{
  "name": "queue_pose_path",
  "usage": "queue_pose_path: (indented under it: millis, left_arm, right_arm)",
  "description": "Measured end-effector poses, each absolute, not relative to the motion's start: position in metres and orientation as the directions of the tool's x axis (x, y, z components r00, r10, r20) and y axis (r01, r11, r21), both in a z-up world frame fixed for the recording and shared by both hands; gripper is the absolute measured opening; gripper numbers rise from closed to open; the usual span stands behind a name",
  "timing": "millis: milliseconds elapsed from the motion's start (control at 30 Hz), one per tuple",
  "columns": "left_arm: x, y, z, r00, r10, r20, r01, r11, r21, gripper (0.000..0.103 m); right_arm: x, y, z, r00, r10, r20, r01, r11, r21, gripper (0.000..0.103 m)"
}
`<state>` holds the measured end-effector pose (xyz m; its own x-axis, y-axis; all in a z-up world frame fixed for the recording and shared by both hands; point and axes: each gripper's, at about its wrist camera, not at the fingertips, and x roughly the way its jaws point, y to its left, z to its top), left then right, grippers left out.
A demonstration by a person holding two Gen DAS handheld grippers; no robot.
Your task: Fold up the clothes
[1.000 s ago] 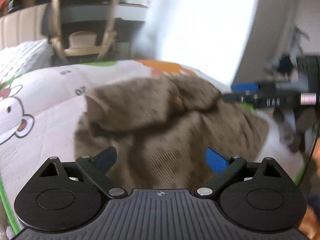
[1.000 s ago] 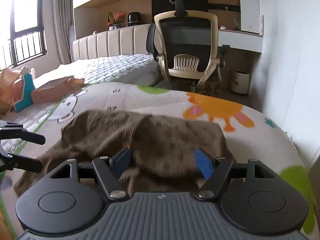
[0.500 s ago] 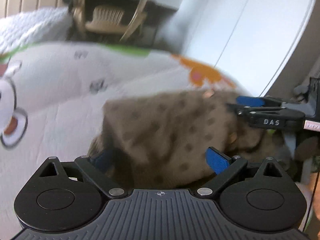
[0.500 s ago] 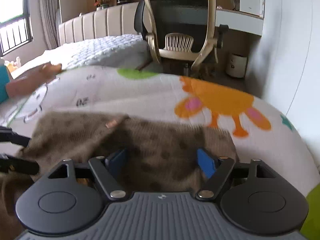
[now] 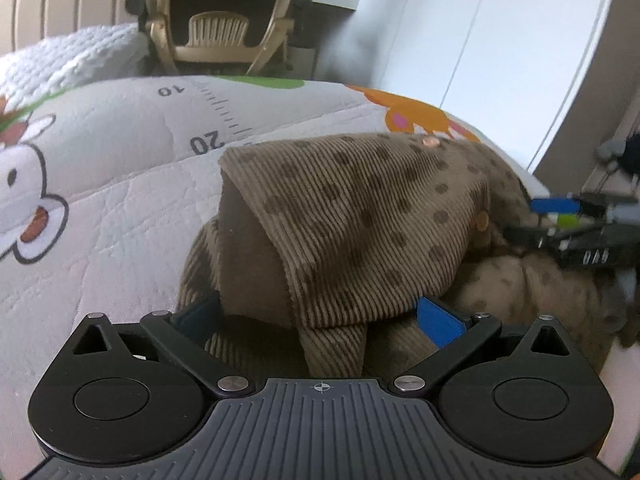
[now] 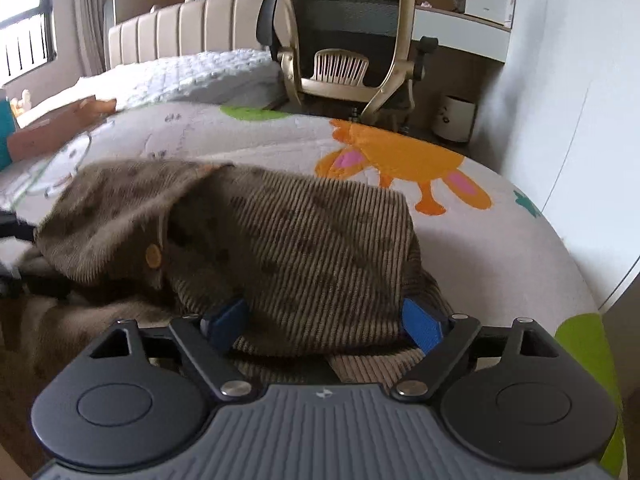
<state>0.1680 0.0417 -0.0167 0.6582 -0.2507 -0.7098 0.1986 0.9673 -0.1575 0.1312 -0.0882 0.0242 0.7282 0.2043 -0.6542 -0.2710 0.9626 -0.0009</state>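
Both tools straddle the brown corduroy garment [image 5: 352, 216] folded on the quilt [image 5: 120, 184]: right tool [image 6: 324, 324] opening, left tool [image 5: 320, 314] apparently unclenched.

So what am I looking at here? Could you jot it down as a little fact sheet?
surface: quilted cartoon-print play mat
garment: brown dotted corduroy garment, partly folded over itself, with tan buttons
left gripper: jaws wide apart, a fold of the fabric between them
right gripper: jaws opening, fabric between them
behind the mat: mesh office chair, bed with white quilt
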Motion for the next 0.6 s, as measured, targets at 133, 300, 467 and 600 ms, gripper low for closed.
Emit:
queue_pose_path:
  millis: [133,300,467,600]
  left_arm:
    - [0.162,0.03,-0.02,0.668,-0.203,-0.716,0.227,0.972,-0.064,0.103]
    - [0.162,0.032,-0.019,0.665,-0.208,-0.718,0.222,0.972,-0.076,0.103]
    - [0.162,0.033,-0.02,0.67,-0.209,-0.713,0.223,0.972,-0.074,0.103]
    - [0.159,0.036,-0.019,0.671,-0.22,-0.708,0.231,0.969,-0.082,0.103]
  right_arm:
    - [0.133,-0.09,0.042,0.753,0.241,-0.612,-0.268,0.962,0.049,0.085]
    - [0.146,-0.079,0.052,0.78,0.256,-0.572,-0.272,0.961,0.06,0.085]
    - [0.169,-0.042,0.046,0.758,0.309,-0.575,-0.339,0.939,0.057,0.085]
    - [0.183,-0.022,0.03,0.729,0.317,-0.606,-0.362,0.931,0.05,0.087]
